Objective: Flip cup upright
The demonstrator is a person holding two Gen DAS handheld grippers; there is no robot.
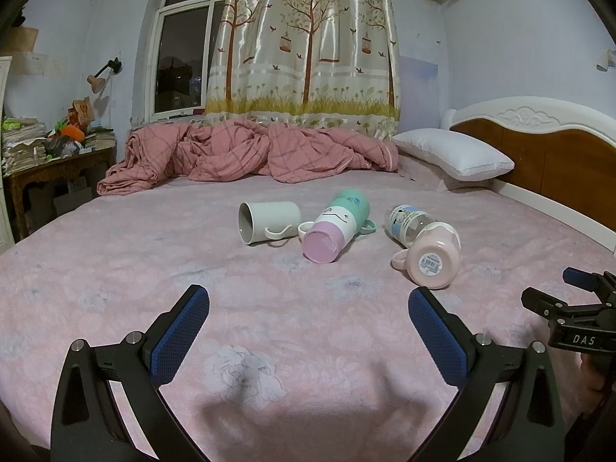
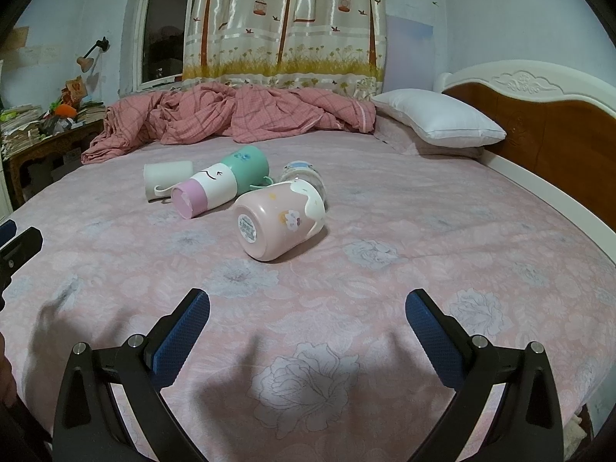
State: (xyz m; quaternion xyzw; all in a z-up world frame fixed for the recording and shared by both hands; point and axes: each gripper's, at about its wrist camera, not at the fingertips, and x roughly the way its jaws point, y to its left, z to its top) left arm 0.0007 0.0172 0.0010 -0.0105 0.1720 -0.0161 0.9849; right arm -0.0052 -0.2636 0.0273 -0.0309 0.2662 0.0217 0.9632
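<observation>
Several cups lie on their sides on the pink bedsheet [image 1: 115, 288]. A white mug [image 1: 269, 222] [image 2: 167, 179] lies at the left, its mouth toward the left. A stack of pink, white and green cups [image 1: 335, 227] [image 2: 219, 183] lies in the middle. A pink cup [image 1: 433, 256] [image 2: 277, 223] with a barcode sticker on its base lies at the right, with a clear glass cup [image 1: 408, 223] [image 2: 304, 175] behind it. My left gripper [image 1: 308, 327] is open and empty, short of the cups. My right gripper [image 2: 308, 327] is open and empty, just short of the pink cup.
A crumpled pink quilt [image 1: 246, 154] lies at the bed's far side. A white pillow [image 1: 454, 154] rests by the wooden headboard [image 1: 558, 154] at the right. A cluttered side table [image 1: 50, 161] stands at the left. The right gripper shows at the left view's right edge [image 1: 577, 308].
</observation>
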